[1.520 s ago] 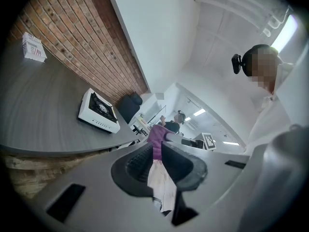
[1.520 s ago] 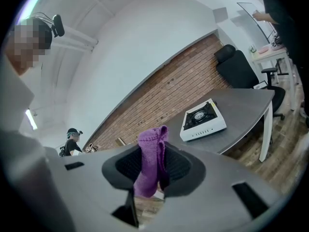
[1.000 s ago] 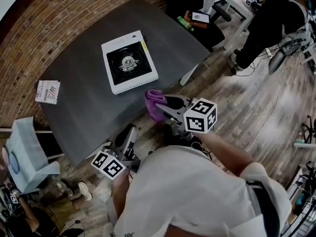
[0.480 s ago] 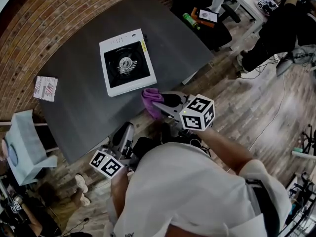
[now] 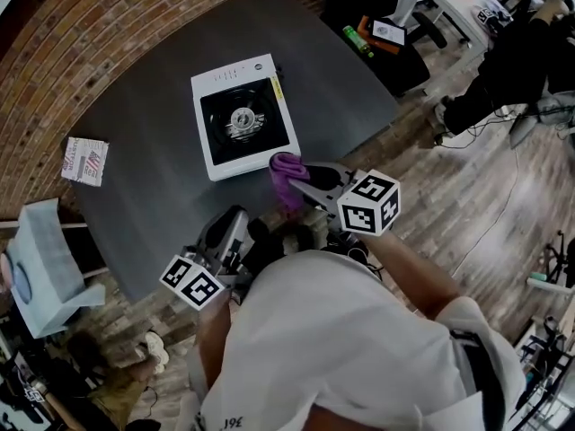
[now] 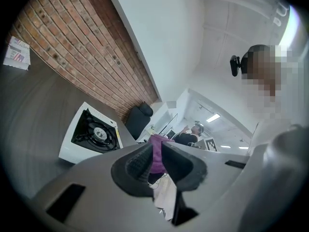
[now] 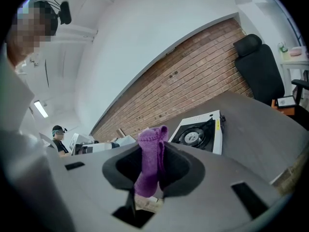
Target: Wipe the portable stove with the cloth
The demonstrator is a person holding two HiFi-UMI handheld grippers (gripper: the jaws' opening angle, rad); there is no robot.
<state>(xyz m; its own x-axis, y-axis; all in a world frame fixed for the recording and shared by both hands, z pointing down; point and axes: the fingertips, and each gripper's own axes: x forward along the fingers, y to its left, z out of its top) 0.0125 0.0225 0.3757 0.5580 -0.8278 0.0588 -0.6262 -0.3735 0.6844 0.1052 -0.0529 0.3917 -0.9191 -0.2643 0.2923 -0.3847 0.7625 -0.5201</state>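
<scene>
The white portable stove [image 5: 244,124] with its black burner top sits mid-table; it also shows in the left gripper view [image 6: 94,134] and the right gripper view [image 7: 198,135]. My right gripper [image 5: 296,182] is shut on a purple cloth [image 5: 287,171], just off the stove's near right corner at the table edge. The cloth [image 7: 150,158] stands bunched between that gripper's [image 7: 153,146] jaws. My left gripper [image 5: 235,218] hangs at the table's near edge, jaws slightly apart and holding nothing [image 6: 155,151]. The purple cloth [image 6: 157,153] shows through the gap.
The dark grey table [image 5: 135,178] carries a small printed packet [image 5: 85,160] at its left. A black chair [image 7: 258,64] stands past the far side. A pale bag [image 5: 36,268] sits on the floor at left. A person [image 5: 512,52] sits at upper right near a white desk.
My right gripper has carried the purple cloth a little closer to the stove's near corner. The left gripper has come slightly up toward the table edge.
</scene>
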